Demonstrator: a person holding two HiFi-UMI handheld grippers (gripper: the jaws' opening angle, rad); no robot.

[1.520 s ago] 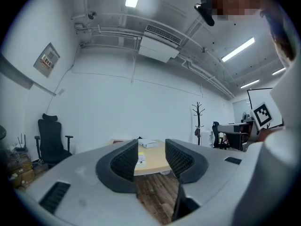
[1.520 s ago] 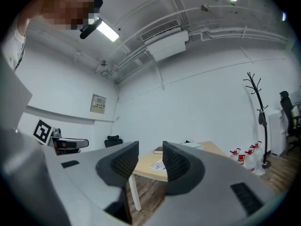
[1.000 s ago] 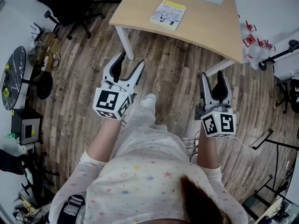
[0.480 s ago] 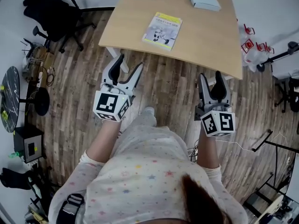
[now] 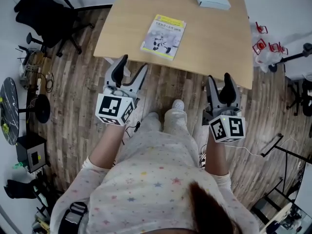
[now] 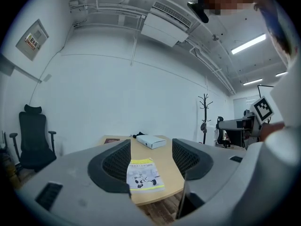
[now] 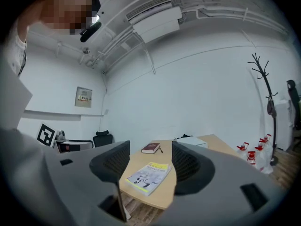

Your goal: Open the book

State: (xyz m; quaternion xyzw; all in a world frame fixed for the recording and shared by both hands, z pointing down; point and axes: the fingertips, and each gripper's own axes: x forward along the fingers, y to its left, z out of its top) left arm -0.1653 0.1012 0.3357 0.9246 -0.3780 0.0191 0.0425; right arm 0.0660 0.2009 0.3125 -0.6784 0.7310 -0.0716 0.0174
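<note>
Left gripper (image 5: 133, 63) and right gripper (image 5: 219, 77) gape empty near the book (image 5: 164, 37) (closed).

Print on book (image 5: 163, 30) illegibly small

No text, number or brand can be read in any view. Print is seen on the yellow band at the top of the book (image 5: 163, 37) cover, upper centre of the head view, but it is too small to be made out. A framed notice (image 6: 32, 40) is mounted on the wall at the upper left of the left gripper view; its lettering is blurred. Black-and-white square markers, without letters, are carried on the cubes of the left gripper (image 5: 133, 62) and the right gripper (image 5: 219, 77).
</note>
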